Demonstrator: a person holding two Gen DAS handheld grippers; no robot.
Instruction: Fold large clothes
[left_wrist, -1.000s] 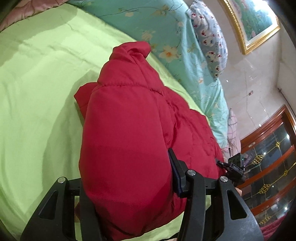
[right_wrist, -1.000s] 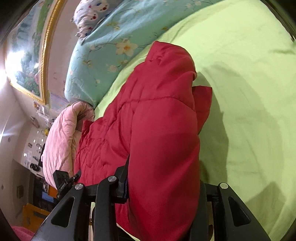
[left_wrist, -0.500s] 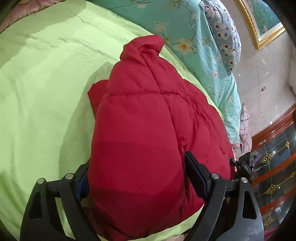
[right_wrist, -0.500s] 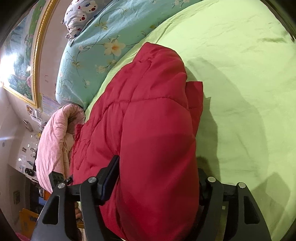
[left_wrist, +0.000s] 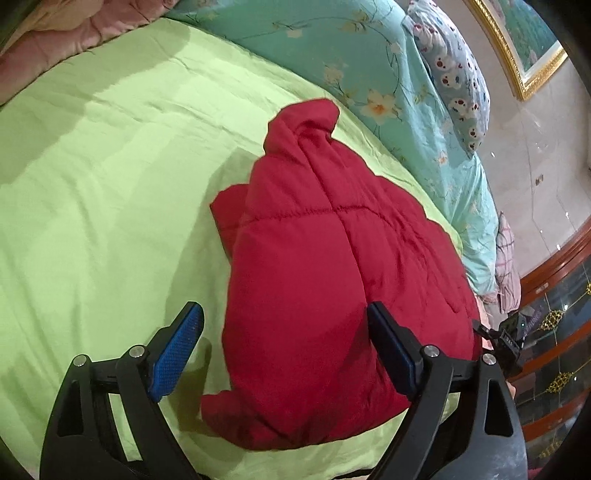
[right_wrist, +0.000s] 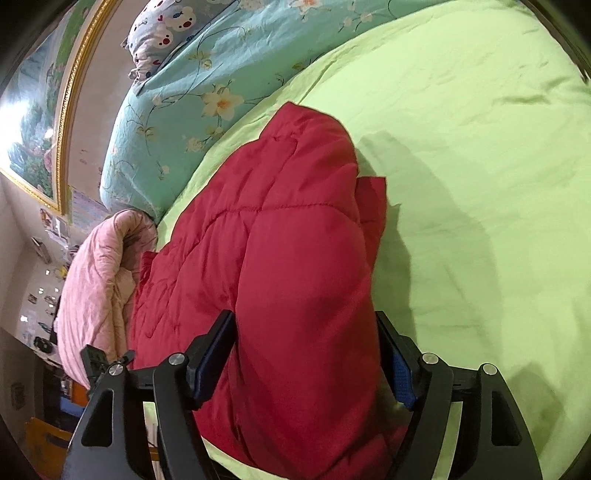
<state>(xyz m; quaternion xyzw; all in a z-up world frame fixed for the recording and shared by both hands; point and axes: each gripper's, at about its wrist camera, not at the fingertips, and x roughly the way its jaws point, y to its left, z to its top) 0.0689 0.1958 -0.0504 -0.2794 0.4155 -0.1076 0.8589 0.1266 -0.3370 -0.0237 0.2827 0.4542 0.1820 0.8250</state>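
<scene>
Left wrist view, red padded jacket (left_wrist: 332, 280) folded on green bed (left_wrist: 103, 192), left gripper (left_wrist: 284, 347) fingers wide, right gripper (right_wrist: 306, 354) fingers opening, jacket between both, unpressed.

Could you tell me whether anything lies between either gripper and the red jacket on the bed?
Nothing visible does. The red jacket sits directly between the fingers of the open left gripper and of the right gripper, whose jaws are opening.

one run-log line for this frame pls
stage: releasing fold | left gripper: open | right gripper: opening, astride folded red quilted jacket | surface: green bedsheet
</scene>
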